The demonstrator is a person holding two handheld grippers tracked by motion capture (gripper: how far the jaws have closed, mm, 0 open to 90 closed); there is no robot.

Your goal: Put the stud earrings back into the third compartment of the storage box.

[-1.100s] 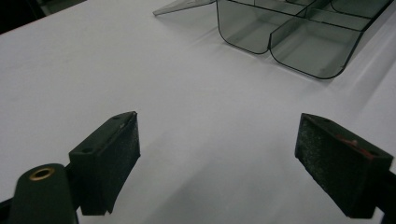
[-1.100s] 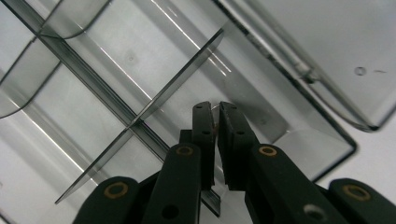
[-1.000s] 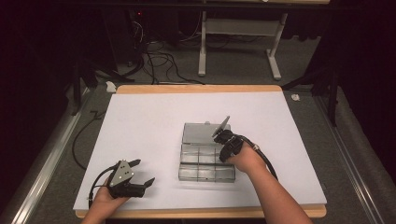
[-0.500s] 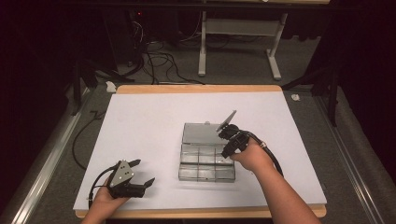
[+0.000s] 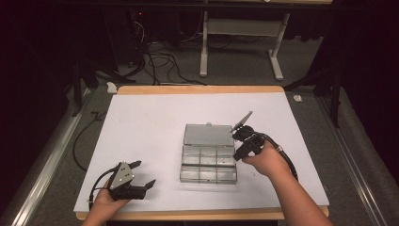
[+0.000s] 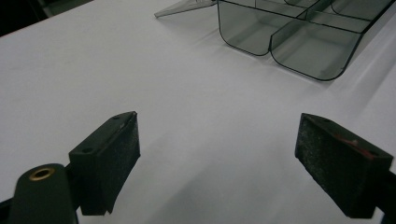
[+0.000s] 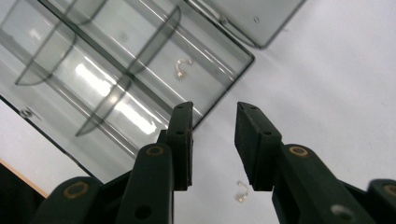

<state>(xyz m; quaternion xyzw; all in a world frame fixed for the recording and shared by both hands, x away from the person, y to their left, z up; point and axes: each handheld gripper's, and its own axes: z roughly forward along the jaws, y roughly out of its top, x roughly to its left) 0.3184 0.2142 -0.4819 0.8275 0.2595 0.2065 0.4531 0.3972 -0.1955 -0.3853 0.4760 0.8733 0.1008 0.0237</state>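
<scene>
Right gripper view: a small hook (image 7: 241, 191) lay on the white sheet at bottom centre, directly beneath the gap of the right gripper (image 7: 214, 140), whose jaws stood slightly parted and empty. A second hook (image 7: 181, 67) sat in the box (image 7: 93, 70), upper left. The left gripper (image 5: 141, 174), jaws wide apart, idled well away at lower left.

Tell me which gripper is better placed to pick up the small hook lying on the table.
Right. The right gripper hangs open directly above the small hook, beside the compartment box; the left gripper rests far off.
</scene>
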